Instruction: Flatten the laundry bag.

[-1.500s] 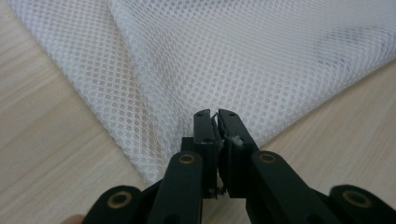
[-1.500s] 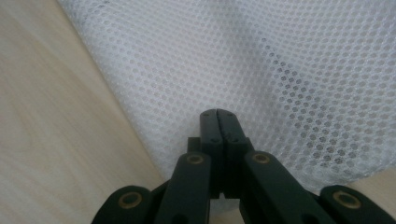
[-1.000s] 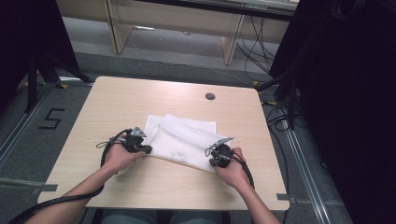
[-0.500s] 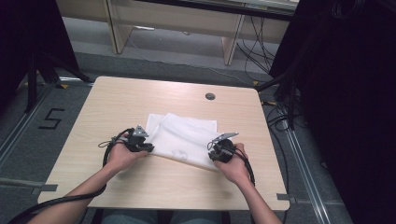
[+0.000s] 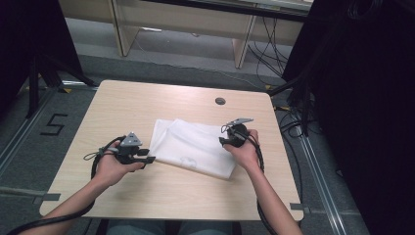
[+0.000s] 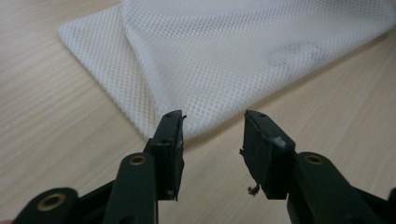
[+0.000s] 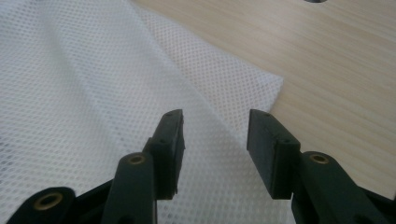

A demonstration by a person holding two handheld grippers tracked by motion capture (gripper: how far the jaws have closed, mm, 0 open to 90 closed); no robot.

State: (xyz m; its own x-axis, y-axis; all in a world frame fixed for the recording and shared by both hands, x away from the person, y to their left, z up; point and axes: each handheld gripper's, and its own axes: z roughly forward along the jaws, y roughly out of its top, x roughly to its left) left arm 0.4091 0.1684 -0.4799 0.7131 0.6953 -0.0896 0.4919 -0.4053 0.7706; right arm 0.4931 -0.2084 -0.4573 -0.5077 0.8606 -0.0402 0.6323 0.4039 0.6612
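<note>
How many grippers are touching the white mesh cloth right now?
0. The left gripper sits open just off the white mesh cloth near its left edge; the right gripper hovers open above its right corner.

We look along our left gripper [image 6: 212,140], its two black jaws parted with bare table [image 6: 56,116] showing in the gap between them. Just past the tips lies the white mesh cloth [image 6: 233,51], its near edge running right up beside the left jaw tip. A fold runs down the cloth from the top, and a faint grey mark shows through the mesh toward the right. A shred of fibre clings to the right jaw's lower edge.
</note>
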